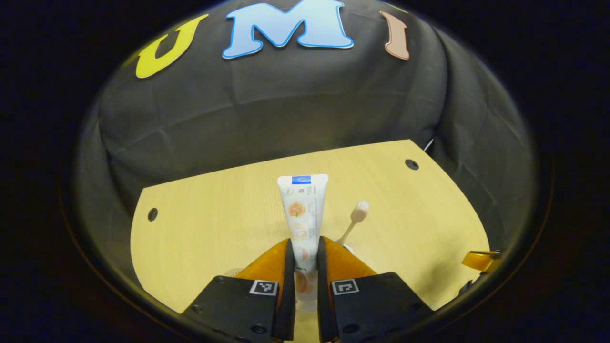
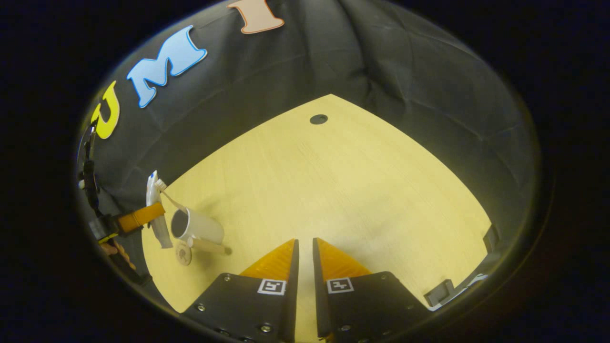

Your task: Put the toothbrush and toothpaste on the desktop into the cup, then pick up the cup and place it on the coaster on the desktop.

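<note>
Left gripper (image 1: 305, 250): bottom centre of its view, clamped on the toothpaste (image 1: 303, 209), tube pointing up the frame.
Right gripper (image 2: 305, 247): bottom centre, fingers nearly together, holding nothing.
Toothbrush (image 1: 355, 220): right of the tube, head up.
Cup (image 2: 196, 227): left of right view, on the desk (image 2: 343, 181).
Coaster (image 2: 183, 254): just below the cup.

The desktop (image 2: 343, 190) is pale wood with a fine grain and a dark round hole (image 2: 319, 119) near its far corner. A white cup (image 2: 200, 226) stands on it, far from that hole, near the left edge. A small round coaster (image 2: 183, 254) lies flat just beside the cup, on its near side.
</note>
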Demonstrator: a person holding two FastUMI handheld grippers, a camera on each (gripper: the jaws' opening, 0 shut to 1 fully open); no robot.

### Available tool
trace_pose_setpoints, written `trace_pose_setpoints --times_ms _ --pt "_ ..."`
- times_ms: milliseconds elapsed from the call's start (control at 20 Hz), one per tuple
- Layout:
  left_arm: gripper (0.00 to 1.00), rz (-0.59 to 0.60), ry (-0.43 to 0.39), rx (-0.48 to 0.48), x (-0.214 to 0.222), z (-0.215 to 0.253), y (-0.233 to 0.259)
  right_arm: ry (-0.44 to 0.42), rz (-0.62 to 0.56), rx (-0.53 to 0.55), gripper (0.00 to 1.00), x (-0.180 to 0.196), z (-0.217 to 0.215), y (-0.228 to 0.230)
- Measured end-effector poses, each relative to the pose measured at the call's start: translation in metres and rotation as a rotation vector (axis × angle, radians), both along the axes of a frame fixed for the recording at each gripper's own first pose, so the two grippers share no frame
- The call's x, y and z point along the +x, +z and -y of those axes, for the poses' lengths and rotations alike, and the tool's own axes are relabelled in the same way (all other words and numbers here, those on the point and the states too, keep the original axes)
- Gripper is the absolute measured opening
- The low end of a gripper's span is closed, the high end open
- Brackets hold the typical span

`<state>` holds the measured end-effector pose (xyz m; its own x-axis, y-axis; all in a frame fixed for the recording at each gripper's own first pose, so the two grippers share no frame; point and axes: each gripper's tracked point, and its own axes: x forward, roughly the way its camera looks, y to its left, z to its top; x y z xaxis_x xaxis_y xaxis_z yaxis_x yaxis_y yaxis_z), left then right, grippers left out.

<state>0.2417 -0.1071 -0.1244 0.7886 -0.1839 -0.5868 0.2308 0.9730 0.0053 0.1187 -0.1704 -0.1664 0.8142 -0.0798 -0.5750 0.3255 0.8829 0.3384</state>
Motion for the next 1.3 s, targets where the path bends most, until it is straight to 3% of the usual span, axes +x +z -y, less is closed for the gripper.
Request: trace_pose_setpoints --times_ms 600,800,1250,1300 --pt "0.26 0.109 -0.025 -0.094 0.013 0.015 0.017 -0.032 -0.035 0.023 0.17 -0.015 0.010 -0.012" --pt "0.27 0.126 -0.061 -0.085 0.017 0.030 0.016 -0.027 -0.045 0.022 0.17 -0.018 0.005 -0.015" --pt "0.27 0.126 -0.029 -0.071 0.026 0.028 0.000 -0.048 -0.053 0.035 0.17 -0.024 0.008 -0.009" --pt "0.31 0.132 -0.036 -0.069 0.025 0.028 0.000 -0.049 -0.055 0.038 0.17 -0.024 0.008 -0.010"
